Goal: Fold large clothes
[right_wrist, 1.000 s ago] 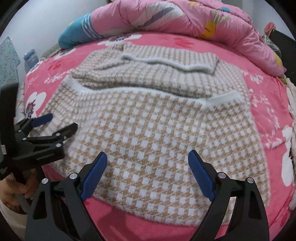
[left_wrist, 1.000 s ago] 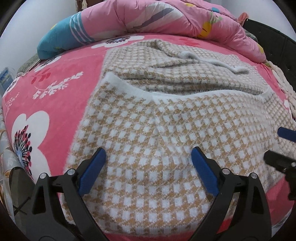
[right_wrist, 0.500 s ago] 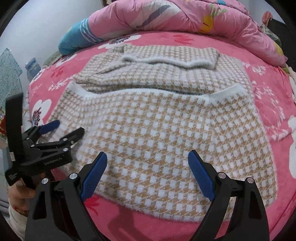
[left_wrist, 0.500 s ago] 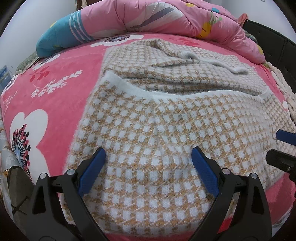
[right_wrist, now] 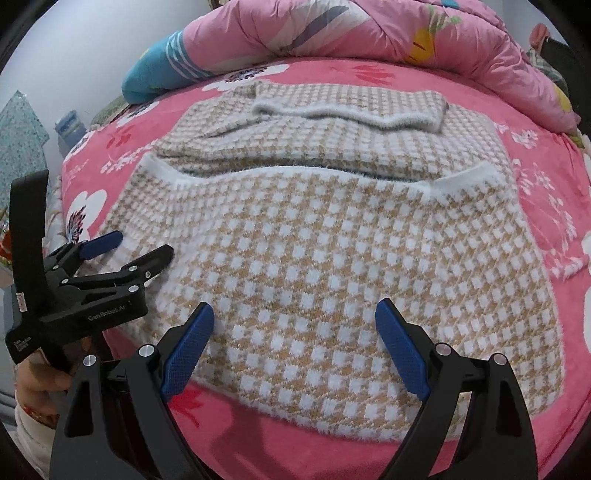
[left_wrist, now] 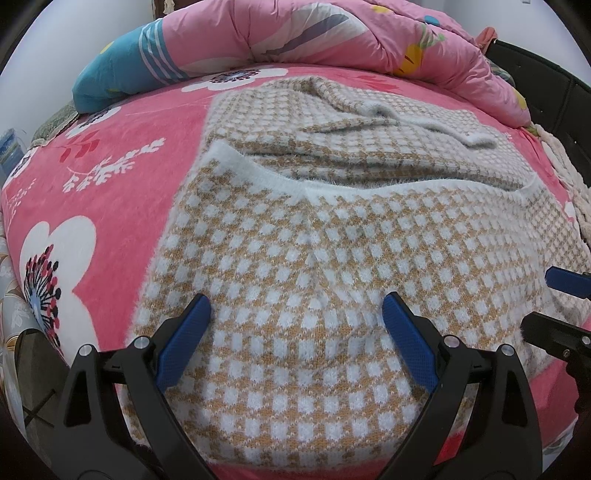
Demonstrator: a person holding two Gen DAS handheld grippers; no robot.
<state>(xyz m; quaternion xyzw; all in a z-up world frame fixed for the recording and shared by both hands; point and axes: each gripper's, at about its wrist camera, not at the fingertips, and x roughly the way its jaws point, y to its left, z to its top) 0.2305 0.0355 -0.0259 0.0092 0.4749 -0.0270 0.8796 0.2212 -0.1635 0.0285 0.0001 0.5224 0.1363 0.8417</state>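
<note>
Spread on the pink floral bedspread (right_wrist: 546,192), your checked sweater (right_wrist: 332,258) looks soft and floppy, so with left gripper (left_wrist: 295,321) and right gripper (right_wrist: 295,325) both gaping empty, pinch its near hem corners.

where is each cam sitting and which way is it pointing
Left wrist: rides the left gripper, angled down across the checked sweater on the pink bedspread toward the rolled quilt; the right gripper's tips show at the right edge.
Right wrist: rides the right gripper, angled down likewise; the left gripper and a hand show at left.
Shared: sweater, bedspread, quilt; both grippers open.
</note>
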